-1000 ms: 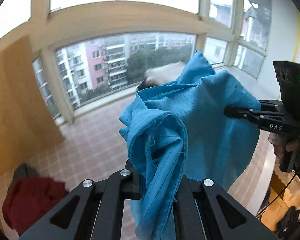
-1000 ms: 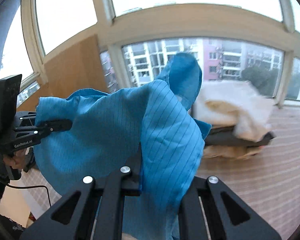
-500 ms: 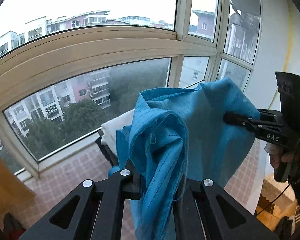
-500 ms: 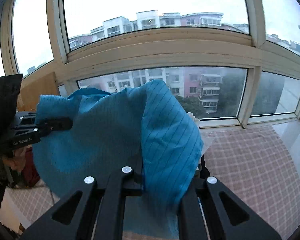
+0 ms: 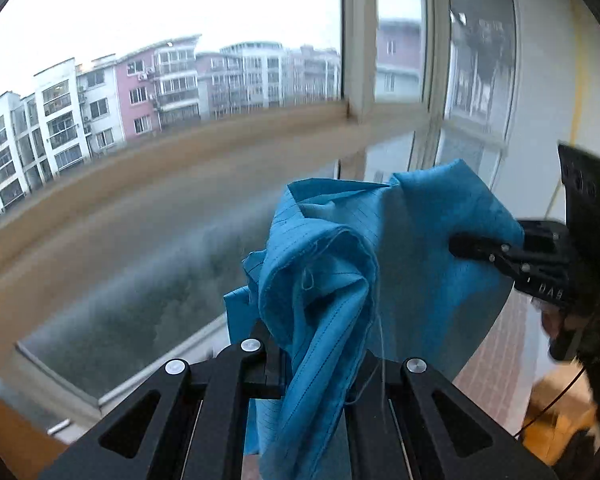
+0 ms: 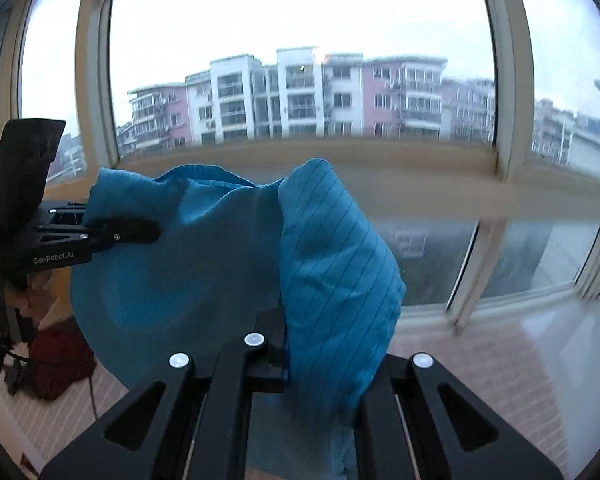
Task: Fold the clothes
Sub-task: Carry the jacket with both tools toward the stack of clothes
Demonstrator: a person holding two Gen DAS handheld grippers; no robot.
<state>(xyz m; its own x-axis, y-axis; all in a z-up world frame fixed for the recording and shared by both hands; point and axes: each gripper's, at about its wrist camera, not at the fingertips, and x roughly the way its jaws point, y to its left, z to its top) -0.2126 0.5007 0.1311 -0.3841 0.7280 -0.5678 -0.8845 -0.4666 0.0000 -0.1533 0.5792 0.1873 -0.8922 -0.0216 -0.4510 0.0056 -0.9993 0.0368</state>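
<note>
Blue pinstriped garment (image 5: 412, 248) hangs in the air between the two grippers, held up in front of a bay window (image 6: 300, 80) and resting on no surface; the left gripper (image 5: 312, 364) is clamped on a bunched, frayed edge of the cloth, which spills over its fingers and drops between them with loose threads trailing; the right gripper (image 6: 324, 360) is likewise clenched on another part of the same cloth, a fold of it draped over the right-hand finger; in the left wrist view the right gripper (image 5: 460, 246) shows at the right edge, its jaws pinched on the far edge of the cloth, with a gloved hand (image 5: 556, 320) on its handle below; in the right wrist view the left gripper (image 6: 148, 232) shows at the left edge, its jaws closed on the cloth as well; the fabric sags in a shallow curve between the two grips; outside the glass stand pink and white apartment blocks (image 6: 300, 96); a dark red garment (image 6: 60, 360) lies low on the tiled floor (image 6: 480, 360) at the left edge of the right wrist view, well apart from the blue cloth.
</note>
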